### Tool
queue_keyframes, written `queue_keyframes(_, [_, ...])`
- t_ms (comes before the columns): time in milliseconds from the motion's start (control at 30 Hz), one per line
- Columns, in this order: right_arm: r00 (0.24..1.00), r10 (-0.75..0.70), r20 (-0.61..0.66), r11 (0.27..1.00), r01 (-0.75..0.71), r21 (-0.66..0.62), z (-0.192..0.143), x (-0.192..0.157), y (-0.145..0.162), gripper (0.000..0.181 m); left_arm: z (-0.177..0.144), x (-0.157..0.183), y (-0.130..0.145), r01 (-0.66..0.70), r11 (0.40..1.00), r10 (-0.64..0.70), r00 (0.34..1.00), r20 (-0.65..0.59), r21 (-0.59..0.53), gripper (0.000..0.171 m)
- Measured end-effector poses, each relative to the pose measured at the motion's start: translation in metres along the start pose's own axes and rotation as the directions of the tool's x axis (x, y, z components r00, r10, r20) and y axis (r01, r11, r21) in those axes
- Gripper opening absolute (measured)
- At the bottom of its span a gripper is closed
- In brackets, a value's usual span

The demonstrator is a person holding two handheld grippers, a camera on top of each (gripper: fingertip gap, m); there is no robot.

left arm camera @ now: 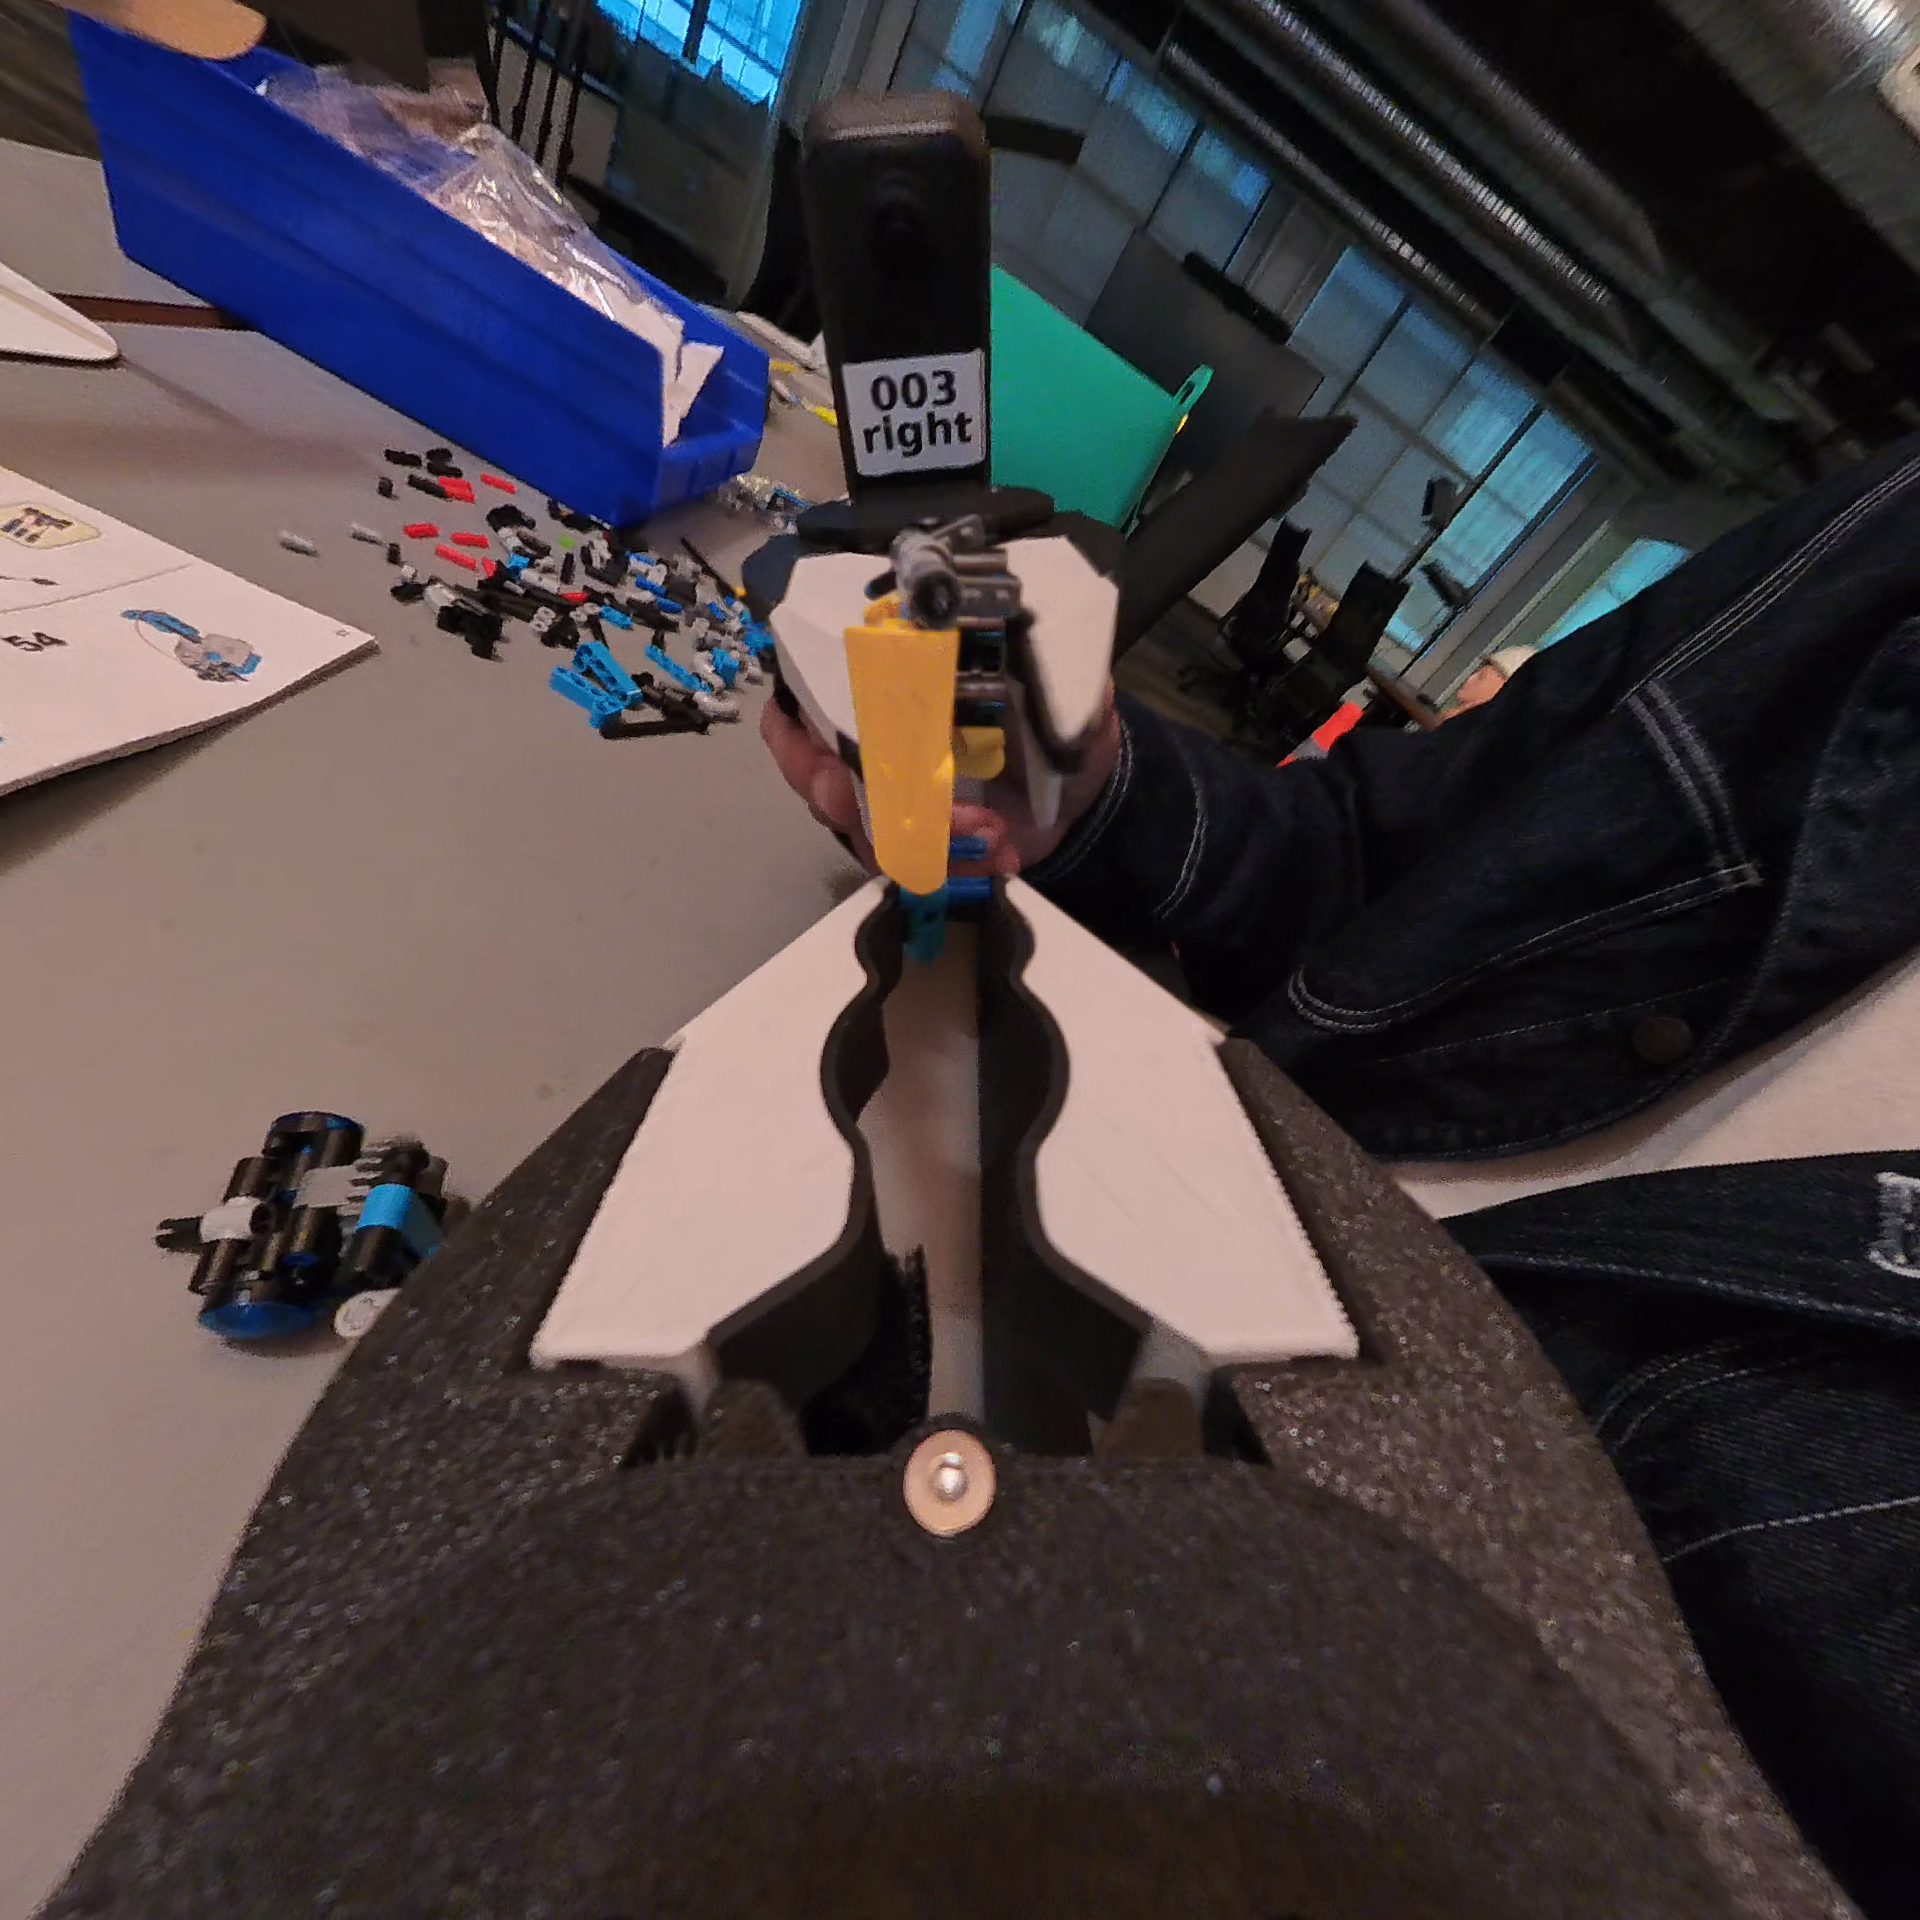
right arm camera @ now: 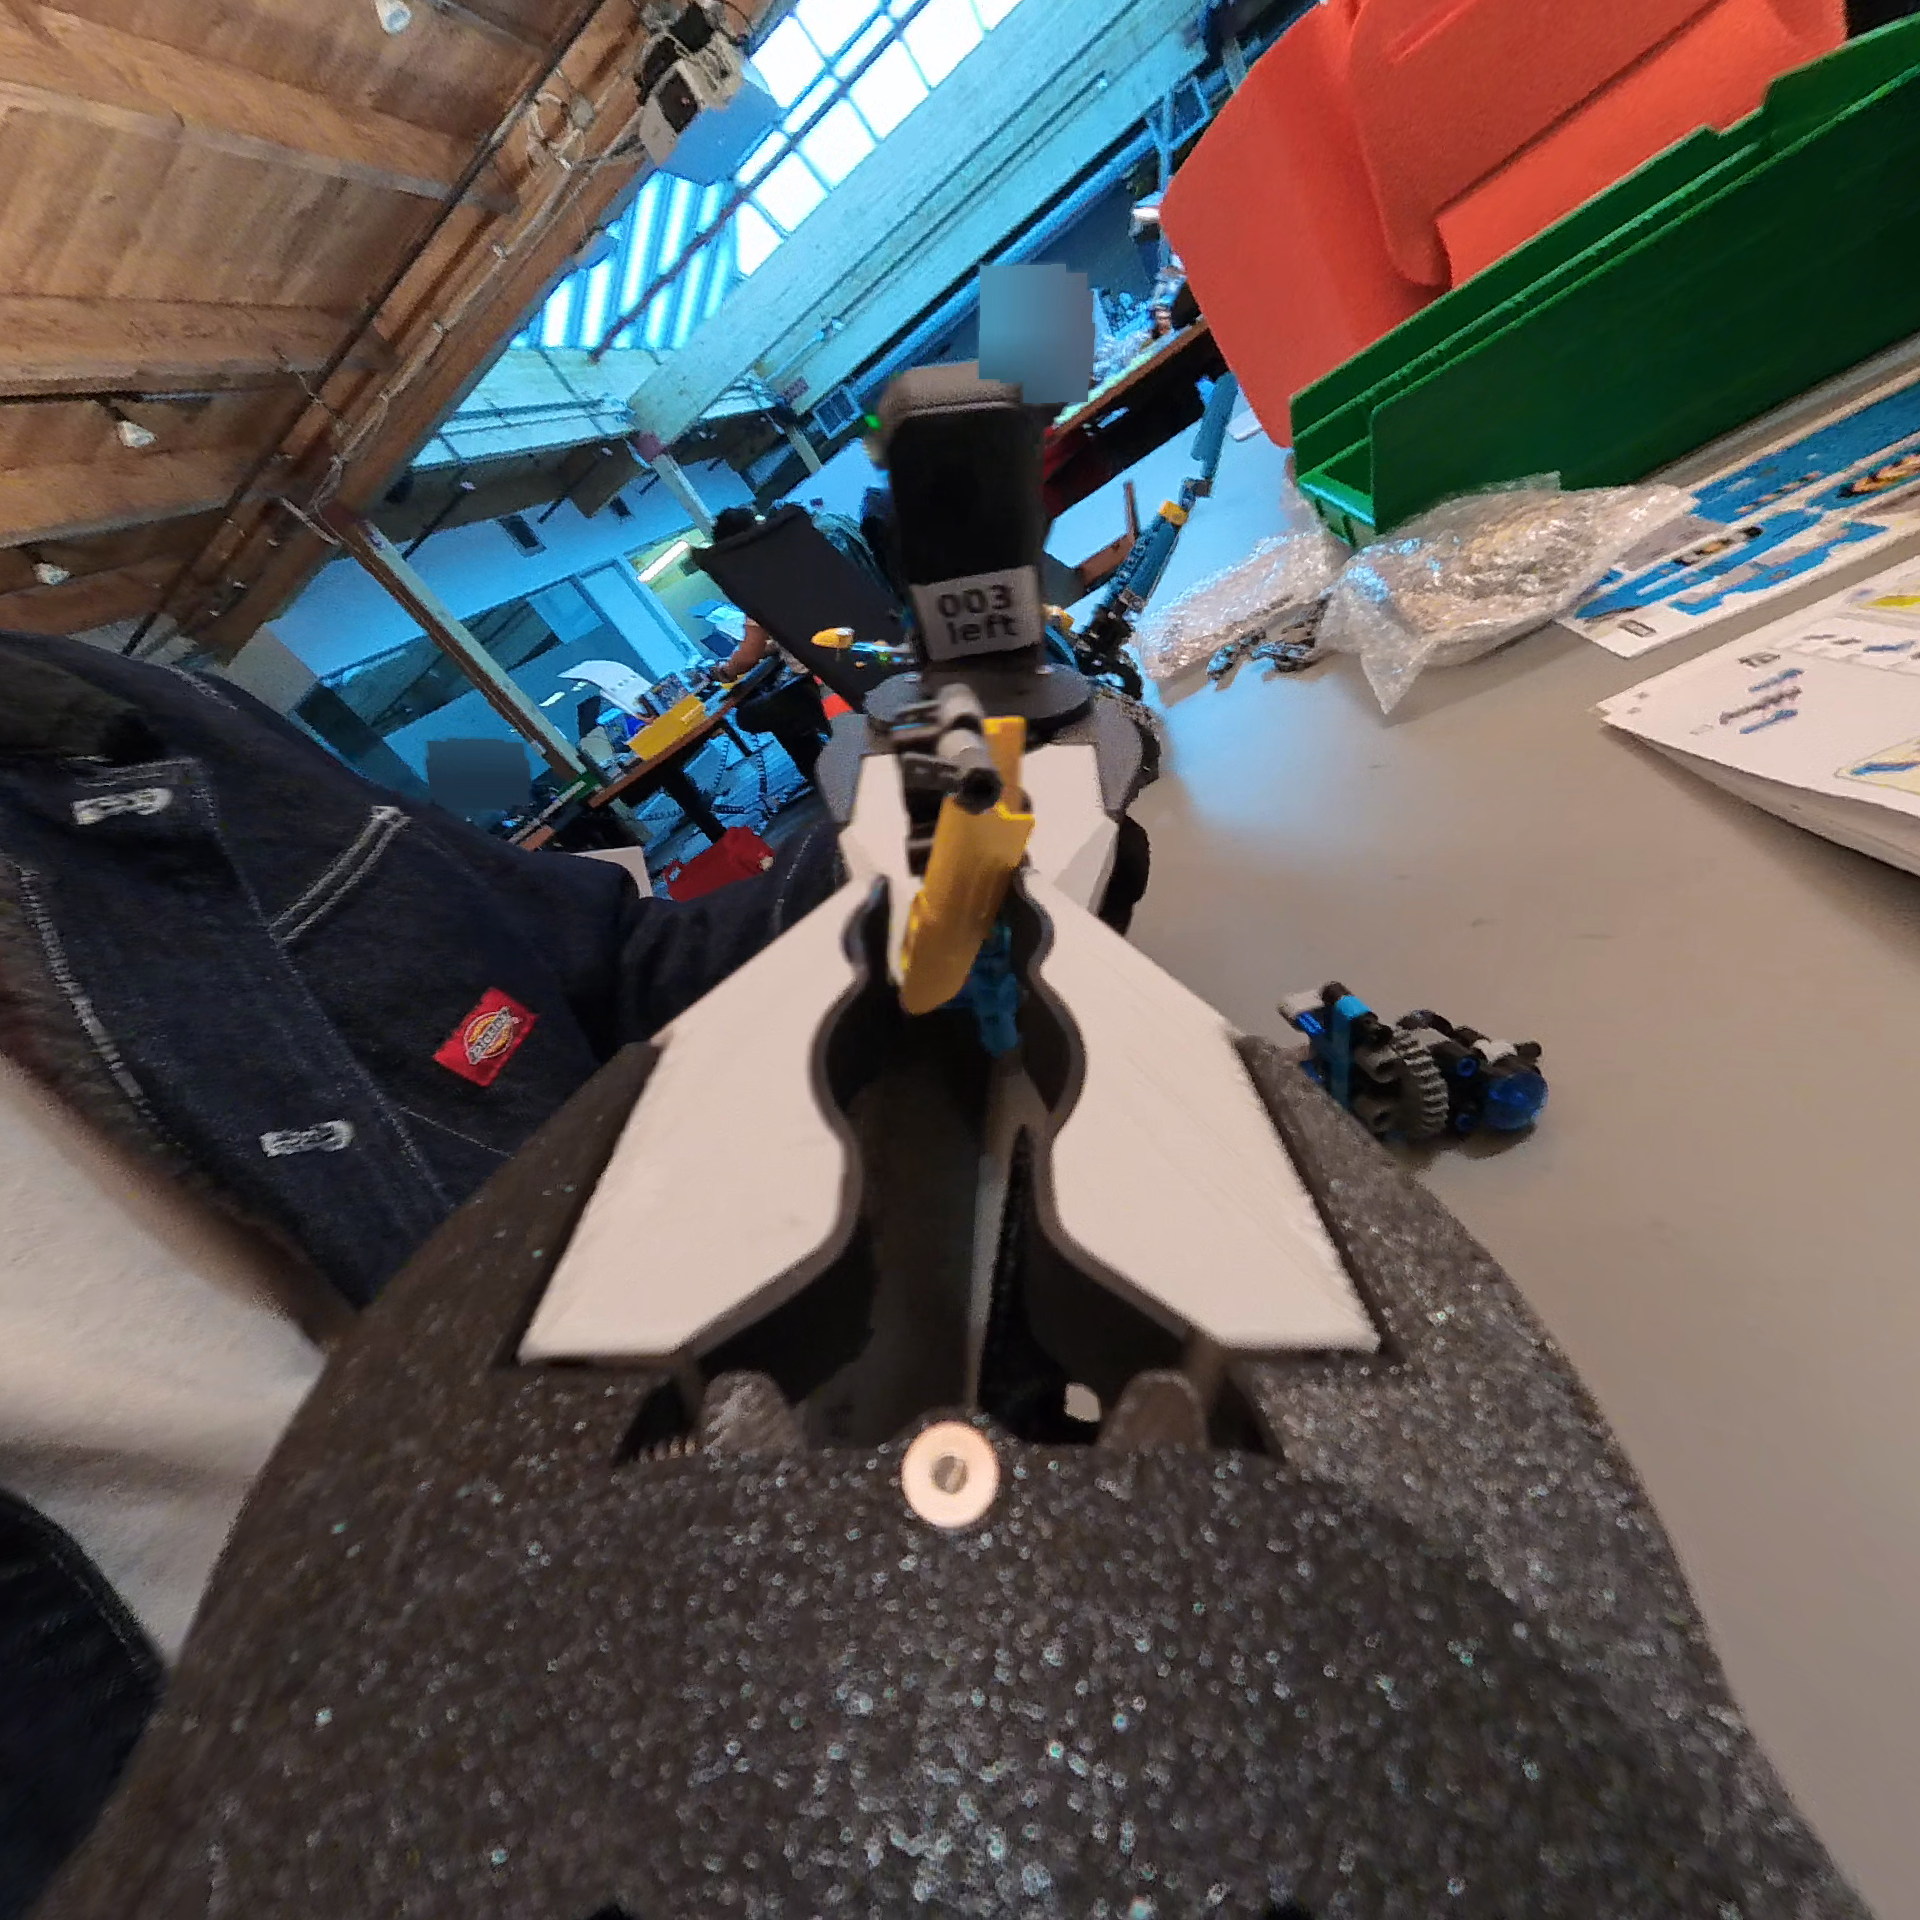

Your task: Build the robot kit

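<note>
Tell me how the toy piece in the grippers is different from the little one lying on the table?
The yellow-and-blue brick assembly is long, slim and held in the air, pinched between the left gripper and right gripper. The small black-and-blue brick assembly is short and chunky, shows a grey gear, and rests untouched on the grey table. Both are built from toy bricks.

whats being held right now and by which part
One small brick assembly with a yellow panel, gripped from both ends: the left gripper pinches its blue end piece; the right gripper is shut on the yellow-panel end.

Cool window daylight, fisheye-warped, blurred edges
</note>
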State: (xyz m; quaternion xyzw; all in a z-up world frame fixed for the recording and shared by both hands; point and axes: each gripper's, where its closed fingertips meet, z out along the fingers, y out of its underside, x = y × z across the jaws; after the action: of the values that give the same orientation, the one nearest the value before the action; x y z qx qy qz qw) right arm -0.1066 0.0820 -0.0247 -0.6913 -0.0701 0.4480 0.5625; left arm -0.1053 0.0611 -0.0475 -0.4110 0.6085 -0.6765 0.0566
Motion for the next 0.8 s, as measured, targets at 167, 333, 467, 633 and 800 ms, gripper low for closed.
queue_keyframes(167, [0.994,0.039,0.1,0.986,-0.055,0.155,-0.017,-0.008,-0.03,0.031,-0.004,0.015,-0.007,0.083,0.996,-0.078,0.988,-0.131,0.039,0.015])
queue_keyframes(333, [0.992,0.033,0.12,0.992,-0.047,0.117,-0.014,-0.01,-0.023,0.011,0.003,0.017,0.001,0.083,0.997,-0.083,0.988,-0.132,-0.007,0.015])
queue_keyframes(467, [0.998,-0.057,-0.014,0.994,0.058,0.097,-0.016,0.001,-0.022,0.01,0.003,0.007,0.001,0.08,0.997,-0.08,0.994,-0.074,-0.001,0.015])
queue_keyframes(633, [0.974,-0.171,-0.145,0.98,0.183,0.075,-0.016,0.008,-0.023,0.01,0.004,0.002,0.001,0.066,0.998,-0.066,0.997,-0.039,-0.001,0.015])
queue_keyframes(800, [0.971,-0.175,-0.166,0.979,0.189,0.075,-0.016,0.01,-0.023,0.01,0.004,0.001,0.001,0.083,0.997,-0.083,0.996,-0.042,0.001,0.015])
